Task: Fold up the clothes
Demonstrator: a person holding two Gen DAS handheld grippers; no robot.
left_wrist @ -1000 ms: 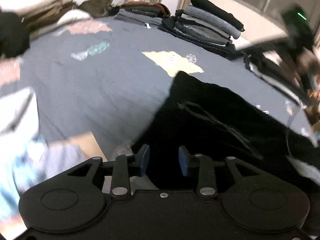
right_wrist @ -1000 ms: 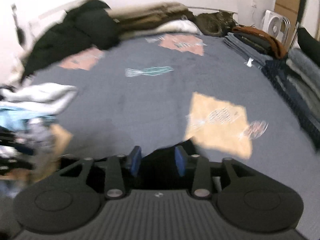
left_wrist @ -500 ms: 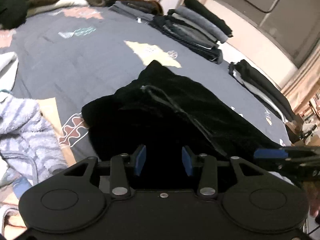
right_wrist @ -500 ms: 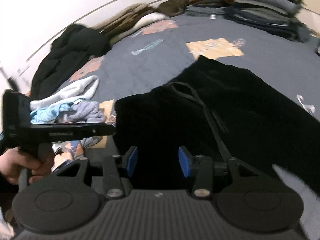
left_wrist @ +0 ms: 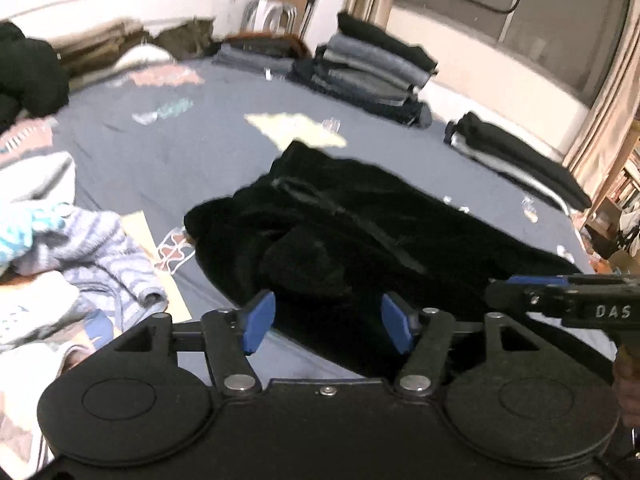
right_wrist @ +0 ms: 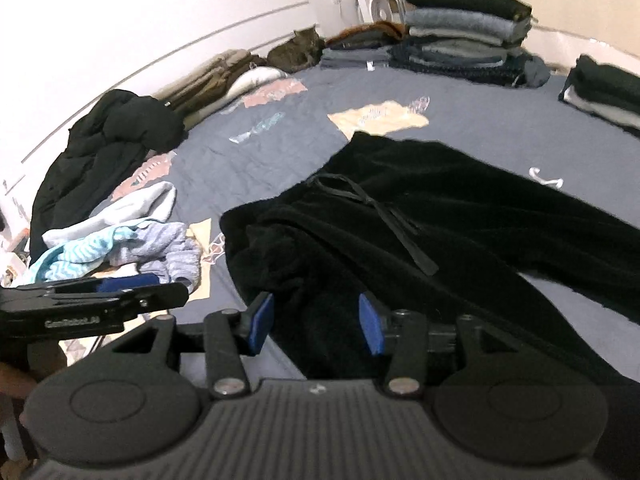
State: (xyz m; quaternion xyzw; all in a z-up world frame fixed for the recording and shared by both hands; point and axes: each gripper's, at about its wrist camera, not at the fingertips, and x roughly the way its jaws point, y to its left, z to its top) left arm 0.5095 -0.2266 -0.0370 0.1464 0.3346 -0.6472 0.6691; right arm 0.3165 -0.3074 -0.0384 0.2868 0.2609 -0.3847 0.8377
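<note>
Left wrist view: the left gripper [left_wrist: 326, 322] hangs over the near edge of black drawstring trousers [left_wrist: 360, 232] spread on a grey-blue bedspread [left_wrist: 168, 160]. Its blue pads [left_wrist: 258, 322] stand well apart and are opening, with rumpled black cloth lying below the gap and neither pad pressing on it. At three o'clock the right gripper [left_wrist: 520, 286] reaches in from the frame's edge. At nine o'clock lies a heap of unfolded laundry [left_wrist: 80, 248]; at one o'clock rise stacks of folded clothes [left_wrist: 372, 68], and a smaller dark stack [left_wrist: 516, 160] sits at two o'clock.

Right wrist view: the right gripper [right_wrist: 316, 324] hovers above the trousers' waist end [right_wrist: 400, 224], jaws half spread and opening, black cloth beneath them, the pads apart from it. The drawstring [right_wrist: 384, 216] trails across the cloth at twelve o'clock, and the legs run off toward three o'clock. The left gripper [right_wrist: 132, 288] enters at nine o'clock. A black jacket [right_wrist: 108, 140] lies at ten o'clock, the laundry heap [right_wrist: 120, 244] just below it. A tabby cat [right_wrist: 298, 50] rests against the wall at twelve o'clock.
</note>
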